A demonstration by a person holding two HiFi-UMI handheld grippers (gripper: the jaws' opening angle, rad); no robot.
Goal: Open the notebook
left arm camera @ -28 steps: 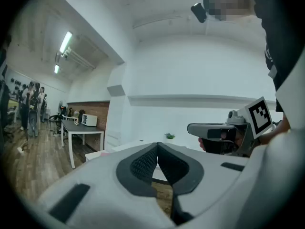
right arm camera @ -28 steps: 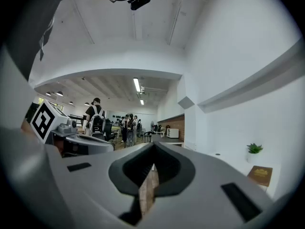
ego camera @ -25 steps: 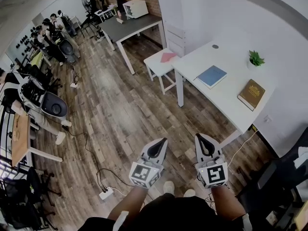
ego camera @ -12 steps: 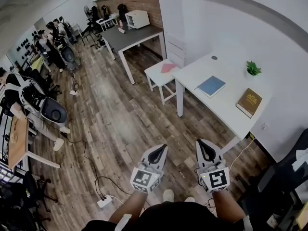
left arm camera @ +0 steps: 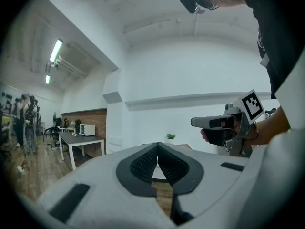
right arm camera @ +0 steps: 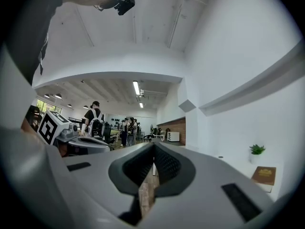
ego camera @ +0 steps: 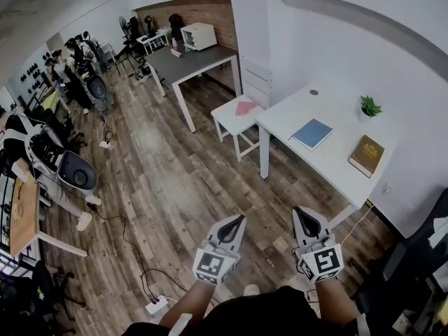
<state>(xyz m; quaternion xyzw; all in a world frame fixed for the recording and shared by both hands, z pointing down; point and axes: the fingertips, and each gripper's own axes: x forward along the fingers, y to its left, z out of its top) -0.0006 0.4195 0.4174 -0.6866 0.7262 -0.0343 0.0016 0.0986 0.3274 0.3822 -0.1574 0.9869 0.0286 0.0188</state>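
In the head view, the left hand-held gripper and the right hand-held gripper were held side by side over the wooden floor, low in the frame. Both pointed towards the white counter and stood well apart from it. Each had its jaws drawn together, with nothing in them. The blue notebook lay shut and flat on the counter, near its front edge. A brown book lay further right on the same counter, apart from the notebook, and a small green plant stood by the wall. A white stool with a pink sheet on it stood just beside the counter's left end.

In the left gripper view, the two dark pads met at their tips and gripped nothing. The right hand-held gripper showed at the right, held in a hand, and the plant stood far off. The notebook could not be made out here.

In the right gripper view, the jaws likewise met at the tips, empty. The left hand-held gripper showed at the left, the brown book and plant at the right.
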